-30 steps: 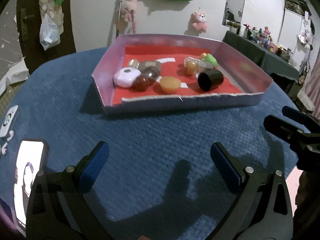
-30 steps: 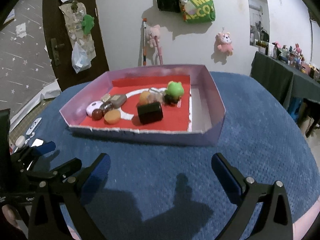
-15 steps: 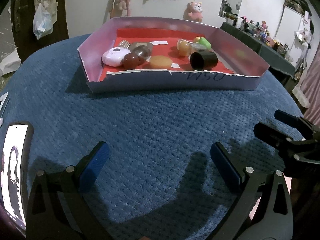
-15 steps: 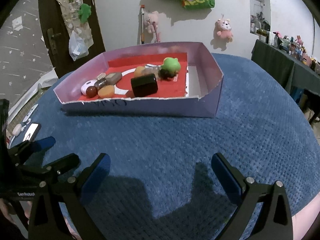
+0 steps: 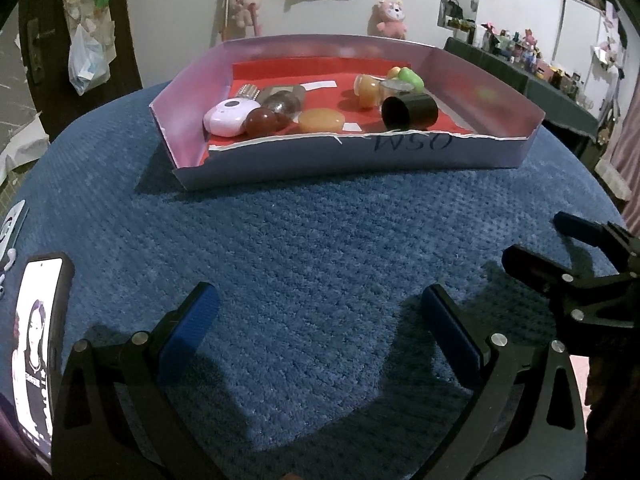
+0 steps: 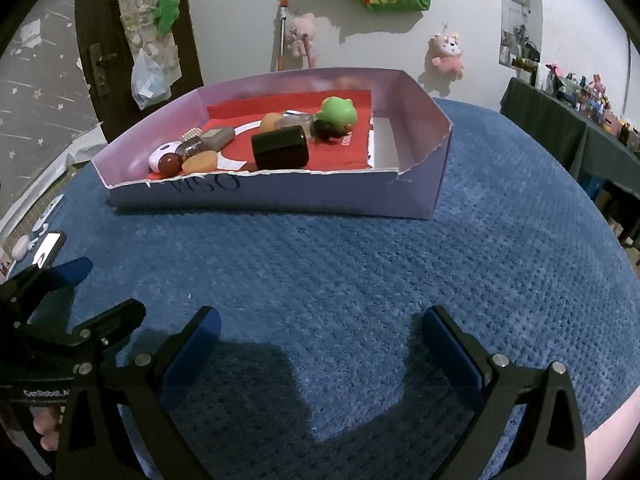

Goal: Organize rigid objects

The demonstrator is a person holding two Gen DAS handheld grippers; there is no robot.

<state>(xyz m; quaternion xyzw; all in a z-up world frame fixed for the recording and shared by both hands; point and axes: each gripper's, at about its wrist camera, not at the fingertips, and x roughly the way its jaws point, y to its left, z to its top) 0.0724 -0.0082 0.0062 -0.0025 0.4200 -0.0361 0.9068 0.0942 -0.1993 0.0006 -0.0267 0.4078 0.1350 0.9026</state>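
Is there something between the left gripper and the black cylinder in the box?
Yes: the near wall of the box stands between the open left gripper and the black cylinder. The blue cloth before it shows nothing else.

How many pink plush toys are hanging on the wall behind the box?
2: one pink plush toy hangs left beside a stick, the other pink plush toy hangs right. More may be hidden outside the view.
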